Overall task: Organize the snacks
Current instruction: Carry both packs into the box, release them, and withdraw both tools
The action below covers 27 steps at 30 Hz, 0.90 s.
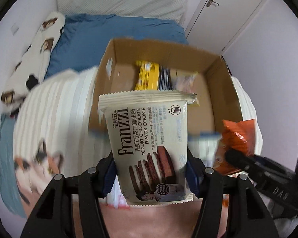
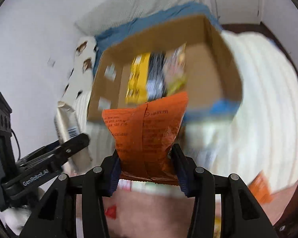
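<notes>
My left gripper (image 1: pixel 151 170) is shut on a cream Franzzi cookie pack (image 1: pixel 149 138) and holds it upright in front of an open cardboard box (image 1: pixel 224 91). My right gripper (image 2: pixel 147 166) is shut on an orange snack bag (image 2: pixel 149 130) in front of the same box (image 2: pixel 218 63). The box holds a yellow pack (image 1: pixel 147 75), a dark pack (image 1: pixel 164 79) and a pale pack (image 1: pixel 185 78) standing on edge; the yellow pack also shows in the right wrist view (image 2: pixel 138 79). The orange bag shows at the right of the left wrist view (image 1: pixel 236 142).
The box sits on a white ribbed blanket (image 1: pixel 57 107) on a bed with a blue cover (image 1: pixel 109 37). A cat-print pillow (image 1: pixel 37 49) lies at the left. More snack packs (image 2: pixel 262 186) lie on the pink surface near me. A wardrobe door (image 1: pixel 228 10) stands behind.
</notes>
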Motion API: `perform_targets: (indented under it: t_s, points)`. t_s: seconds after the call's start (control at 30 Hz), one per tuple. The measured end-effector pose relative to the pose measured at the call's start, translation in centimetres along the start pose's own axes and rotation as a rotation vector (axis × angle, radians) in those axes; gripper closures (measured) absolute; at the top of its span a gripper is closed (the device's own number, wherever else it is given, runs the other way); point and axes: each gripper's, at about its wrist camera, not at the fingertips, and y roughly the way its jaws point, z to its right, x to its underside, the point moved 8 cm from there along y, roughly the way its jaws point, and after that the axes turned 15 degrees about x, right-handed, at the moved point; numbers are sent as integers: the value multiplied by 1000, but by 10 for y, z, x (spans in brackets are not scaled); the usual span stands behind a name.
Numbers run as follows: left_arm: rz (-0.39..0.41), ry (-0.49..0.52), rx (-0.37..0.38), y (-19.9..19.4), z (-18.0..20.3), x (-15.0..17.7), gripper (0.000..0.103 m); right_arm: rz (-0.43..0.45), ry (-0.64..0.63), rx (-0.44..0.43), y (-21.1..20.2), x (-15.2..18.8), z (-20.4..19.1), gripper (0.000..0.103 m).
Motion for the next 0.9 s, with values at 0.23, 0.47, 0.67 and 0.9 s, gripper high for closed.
perform_targets:
  t_s: [0.23, 0.47, 0.67, 0.9]
  points:
    - [-115, 14, -70, 63, -34, -94, 46, -5, 17, 142, 43, -115, 28, 53]
    - [-241, -1, -148, 134, -84, -138, 45, -62, 25, 215, 92, -168, 47, 53]
    - [-294, -18, -159, 166, -103, -147, 44, -106, 21, 280, 123, -184, 55, 51]
    - [-260, -100, -95, 167, -115, -155, 11, -170, -9, 276, 148, -183, 48, 13]
